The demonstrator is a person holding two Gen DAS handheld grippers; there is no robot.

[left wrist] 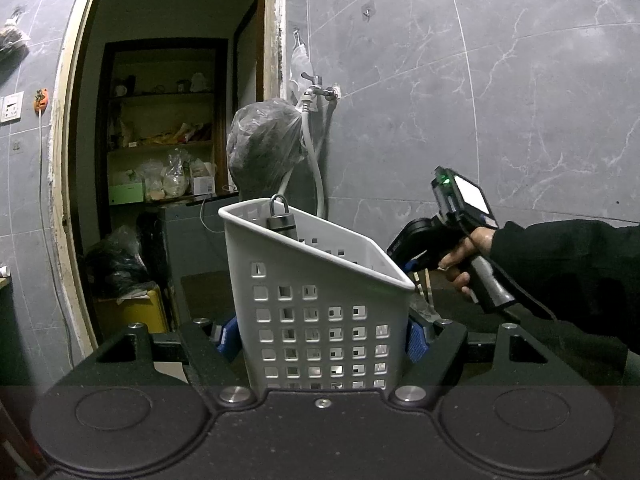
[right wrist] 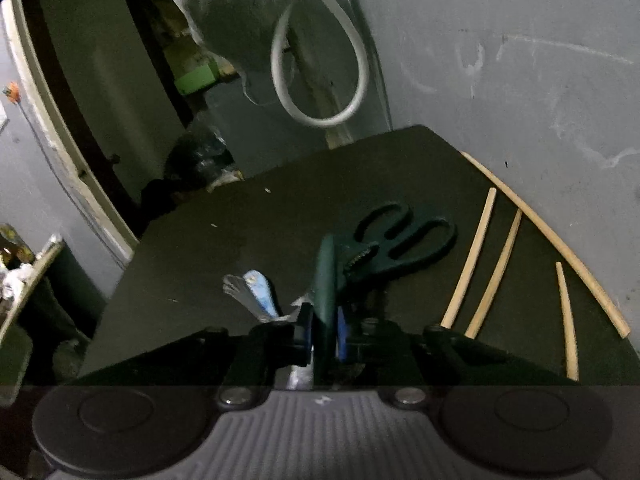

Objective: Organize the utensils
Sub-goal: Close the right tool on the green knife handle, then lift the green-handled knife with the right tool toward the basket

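Clamped by the left gripper [left wrist: 322, 334], a white basket [left wrist: 320, 304] stands upright; the right gripper [right wrist: 325, 336] pinches green tongs [right wrist: 326, 280] (arms squeezed together, holding nothing) near black scissors [right wrist: 404, 242].

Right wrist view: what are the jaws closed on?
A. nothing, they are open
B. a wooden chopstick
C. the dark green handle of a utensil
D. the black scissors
C. The right gripper has its jaws pressed on both sides of a dark green handle, while the scissors and the chopsticks lie apart on the dark table.
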